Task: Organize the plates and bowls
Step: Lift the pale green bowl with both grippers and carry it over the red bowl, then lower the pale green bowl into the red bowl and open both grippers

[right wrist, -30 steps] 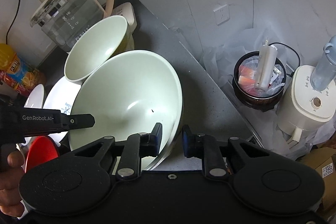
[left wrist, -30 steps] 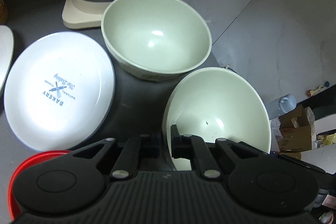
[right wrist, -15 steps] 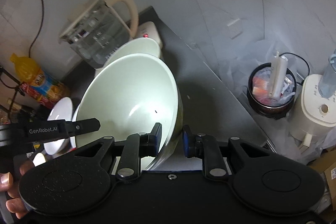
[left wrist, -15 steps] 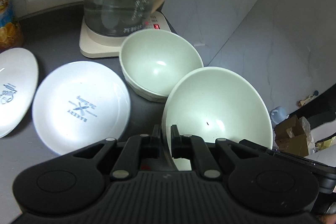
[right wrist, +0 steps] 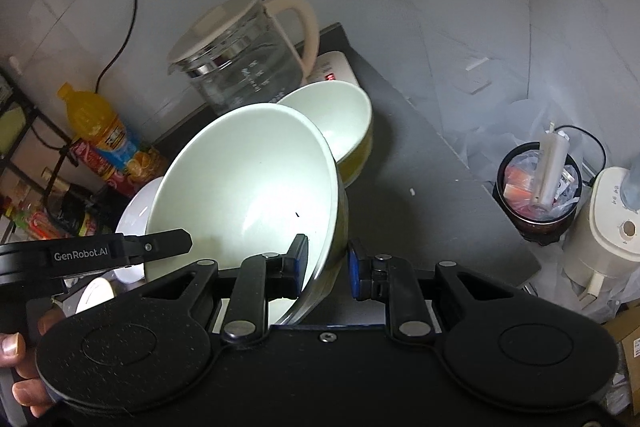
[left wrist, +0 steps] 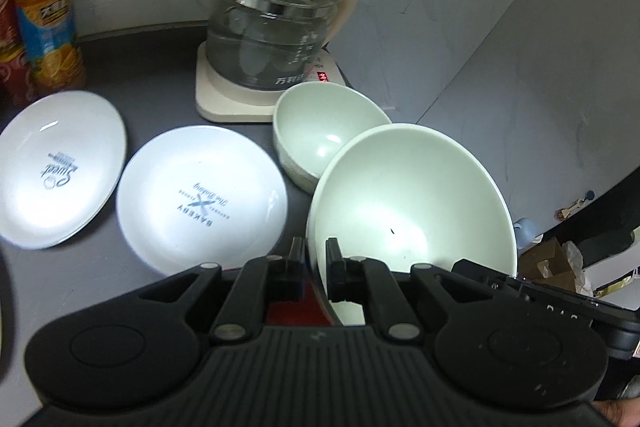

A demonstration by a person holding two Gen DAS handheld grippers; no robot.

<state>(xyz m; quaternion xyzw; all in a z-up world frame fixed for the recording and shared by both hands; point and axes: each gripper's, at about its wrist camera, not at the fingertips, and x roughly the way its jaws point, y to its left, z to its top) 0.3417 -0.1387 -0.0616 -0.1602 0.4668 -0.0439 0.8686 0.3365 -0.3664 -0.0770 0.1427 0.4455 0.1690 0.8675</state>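
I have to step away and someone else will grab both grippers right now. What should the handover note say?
Left gripper: shut on the rim of the large bowl.
Right gripper: straddles the same bowl's rim on the other side; its grip is unclear.
The large bowl is held tilted above the counter, beside the small bowl by the kettle.
Two white plates lie side by side, unstacked.
Left: set the bowl down, stack the plates.

I see a big pale green bowl (left wrist: 412,203) tilted up off the counter. A smaller green bowl (left wrist: 324,135) and two white plates (left wrist: 200,195) sit there.
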